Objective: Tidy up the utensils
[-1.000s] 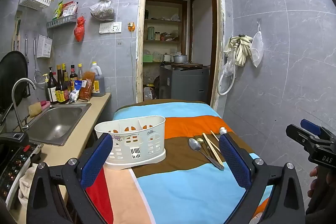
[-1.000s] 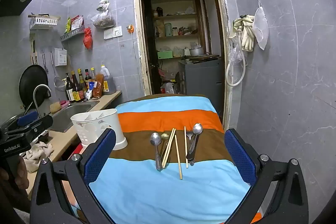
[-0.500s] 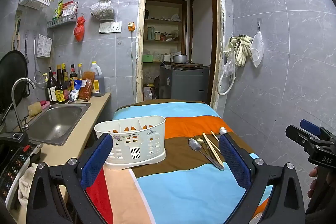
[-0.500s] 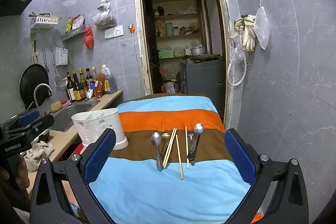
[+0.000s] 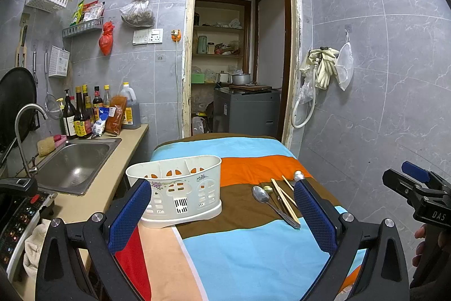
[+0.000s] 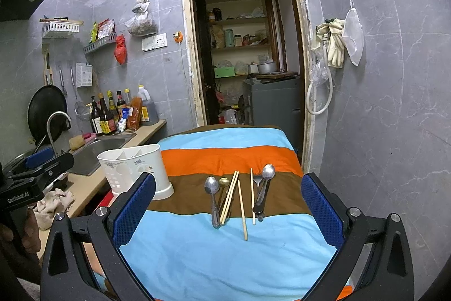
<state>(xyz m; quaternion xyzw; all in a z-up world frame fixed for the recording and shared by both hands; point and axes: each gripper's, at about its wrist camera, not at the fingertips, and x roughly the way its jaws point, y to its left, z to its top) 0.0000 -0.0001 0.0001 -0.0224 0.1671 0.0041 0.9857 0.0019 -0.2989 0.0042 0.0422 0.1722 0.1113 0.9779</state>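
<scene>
The left tongs (image 5: pixel 222 219) are hovering released above the striped cloth (image 5: pixel 253 253) covering the table, their blue pads spread wide with nothing between them. The right tongs (image 6: pixel 228 213) are likewise hanging released, wide apart, over the near end of the same cloth (image 6: pixel 225 253). The white utensil caddy (image 5: pixel 180 188) is standing upright at the left edge of the table, beside the sink counter (image 5: pixel 93 196); in the right wrist view it (image 6: pixel 135 171) is sitting just past the left pad. The utensils are lying loose in a row on the brown stripe, well apart from the caddy: a silver spoon (image 6: pixel 212 188), a small gold spoon (image 6: pixel 224 182), wooden chopsticks (image 6: pixel 241 212), and a dark-handled spoon (image 6: pixel 267 174) partly overlapping another small utensil I cannot make out. In the left wrist view the spoons and chopsticks (image 5: pixel 284 199) are resting just inside the right pad. A hand is gripping each tool's handle at the frame edges
</scene>
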